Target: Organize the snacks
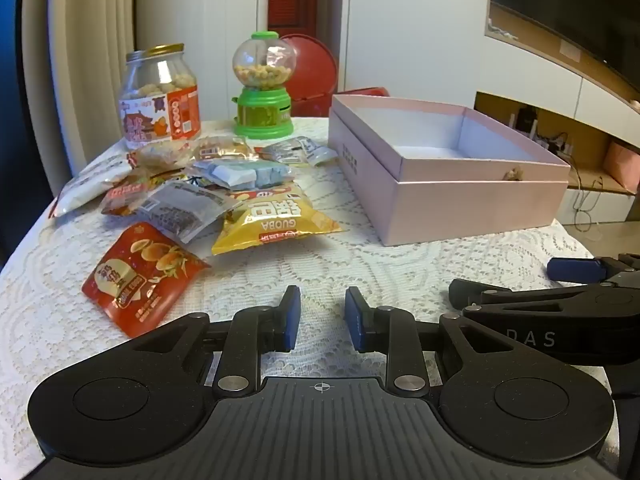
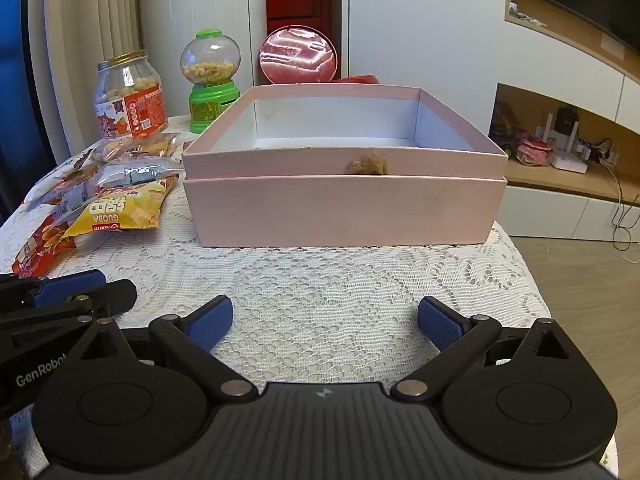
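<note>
The pink box (image 2: 344,204) sits empty; every snack packet (image 1: 276,220) lies outside on the tablecloth (image 1: 320,268). The left gripper (image 1: 322,316) stands nearly closed on nothing, and the right gripper (image 2: 325,322) gapes wide, empty.

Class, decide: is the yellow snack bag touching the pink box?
Apart. The left wrist view shows bare lace cloth between the yellow snack bag and the pink box.

Snack packets (image 1: 192,200) lie heaped left of the pink box (image 1: 472,208)

Soft, even indoor light, slightly warm. Glare flashes on the red round lid (image 2: 298,56) at twelve o'clock and on the glass jar (image 1: 160,92). Fisheye bends walls at three and nine; corners vignette black. Focus is mostly sharp.
</note>
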### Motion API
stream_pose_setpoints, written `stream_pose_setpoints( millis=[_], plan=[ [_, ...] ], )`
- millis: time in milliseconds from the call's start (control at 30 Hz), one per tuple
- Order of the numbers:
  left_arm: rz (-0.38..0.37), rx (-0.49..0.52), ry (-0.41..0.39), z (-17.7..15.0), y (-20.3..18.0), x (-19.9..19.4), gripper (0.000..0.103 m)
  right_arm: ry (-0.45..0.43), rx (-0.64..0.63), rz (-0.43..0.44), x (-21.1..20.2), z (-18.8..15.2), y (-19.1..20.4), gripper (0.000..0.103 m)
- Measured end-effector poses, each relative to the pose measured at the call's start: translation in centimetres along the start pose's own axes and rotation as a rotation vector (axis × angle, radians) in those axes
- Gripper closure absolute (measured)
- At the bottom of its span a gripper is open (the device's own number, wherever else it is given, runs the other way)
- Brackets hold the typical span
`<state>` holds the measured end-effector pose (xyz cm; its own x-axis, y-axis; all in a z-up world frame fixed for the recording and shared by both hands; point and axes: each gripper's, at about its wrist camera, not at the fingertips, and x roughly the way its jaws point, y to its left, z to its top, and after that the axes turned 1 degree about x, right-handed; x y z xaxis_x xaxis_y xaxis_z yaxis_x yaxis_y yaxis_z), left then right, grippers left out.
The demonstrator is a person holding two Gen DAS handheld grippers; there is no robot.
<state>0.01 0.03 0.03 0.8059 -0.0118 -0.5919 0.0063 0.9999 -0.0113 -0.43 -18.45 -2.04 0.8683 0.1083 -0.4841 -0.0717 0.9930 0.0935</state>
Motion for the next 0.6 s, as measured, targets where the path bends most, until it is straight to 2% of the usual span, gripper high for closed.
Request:
stream_pose_setpoints(
  millis=[600],
  plan=[
    [-0.001,-0.002,0.001,0.00,0.12,0.01,0.073,-0.004,0.005,0.005,-0.03,-0.02,0.00,0.004]
  ],
)
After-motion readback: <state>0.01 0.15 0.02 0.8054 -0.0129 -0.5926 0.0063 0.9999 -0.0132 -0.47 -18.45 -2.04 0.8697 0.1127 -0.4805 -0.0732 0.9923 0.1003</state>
